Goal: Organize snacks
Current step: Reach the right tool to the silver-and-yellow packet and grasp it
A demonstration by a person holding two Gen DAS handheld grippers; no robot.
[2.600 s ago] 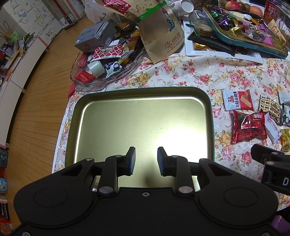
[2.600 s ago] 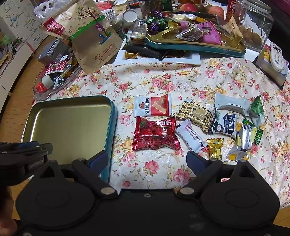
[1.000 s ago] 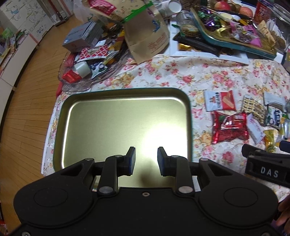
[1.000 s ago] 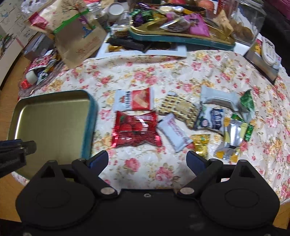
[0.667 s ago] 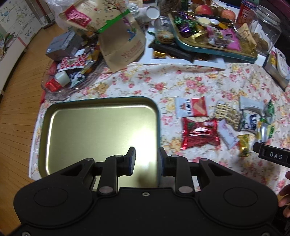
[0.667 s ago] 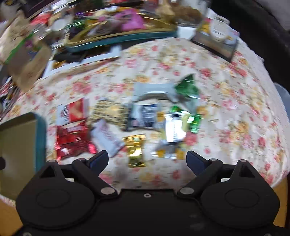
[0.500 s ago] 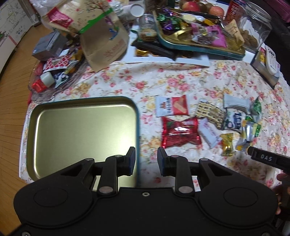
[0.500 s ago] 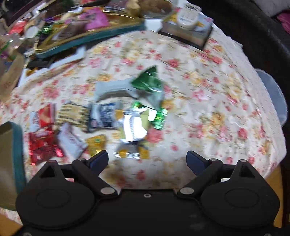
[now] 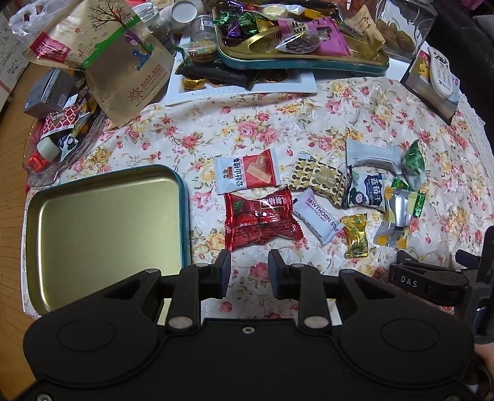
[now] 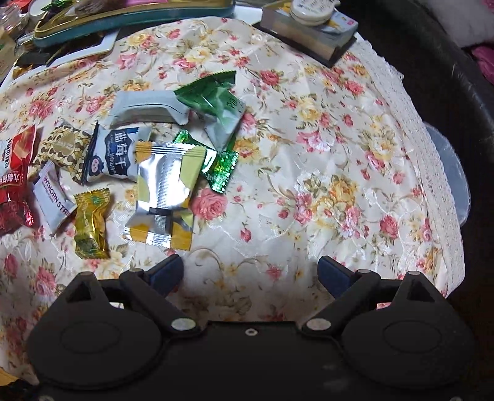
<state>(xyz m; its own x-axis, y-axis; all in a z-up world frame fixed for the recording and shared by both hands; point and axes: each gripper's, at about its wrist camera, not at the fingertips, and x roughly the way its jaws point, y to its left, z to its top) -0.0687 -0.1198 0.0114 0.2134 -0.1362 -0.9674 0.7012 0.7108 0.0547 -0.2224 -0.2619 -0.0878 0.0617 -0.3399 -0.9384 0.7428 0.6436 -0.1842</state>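
Note:
An empty gold tin tray point(image 9: 182, 197) with a teal rim lies at the left of the floral tablecloth. Several loose snacks lie to its right: a red packet point(image 9: 259, 217), a white-and-red packet point(image 9: 247, 174), a white hawthorn strip point(image 9: 318, 220), a gold candy point(image 9: 355, 236) point(image 10: 91, 223), a silver-yellow packet point(image 10: 163, 194) and a green packet point(image 10: 216, 101). My left gripper point(image 9: 246, 271) hovers just short of the red packet, its fingers a narrow gap apart and empty. My right gripper point(image 10: 250, 271) is wide open and empty, over bare cloth right of the silver-yellow packet.
At the back stand a teal tin full of sweets point(image 9: 296, 58), a white tray point(image 9: 284, 84), a brown paper bag point(image 9: 123, 68), a glass jar point(image 9: 401, 27) and a remote on a box point(image 9: 441, 74). A glass dish of snacks point(image 9: 55, 129) sits back left. The table edge point(image 10: 441, 185) runs down the right.
Both grippers swung right. The left one moved from over the tray to the red packet. The right one moved past the snacks toward the table's right edge. Neither gripper's opening changed.

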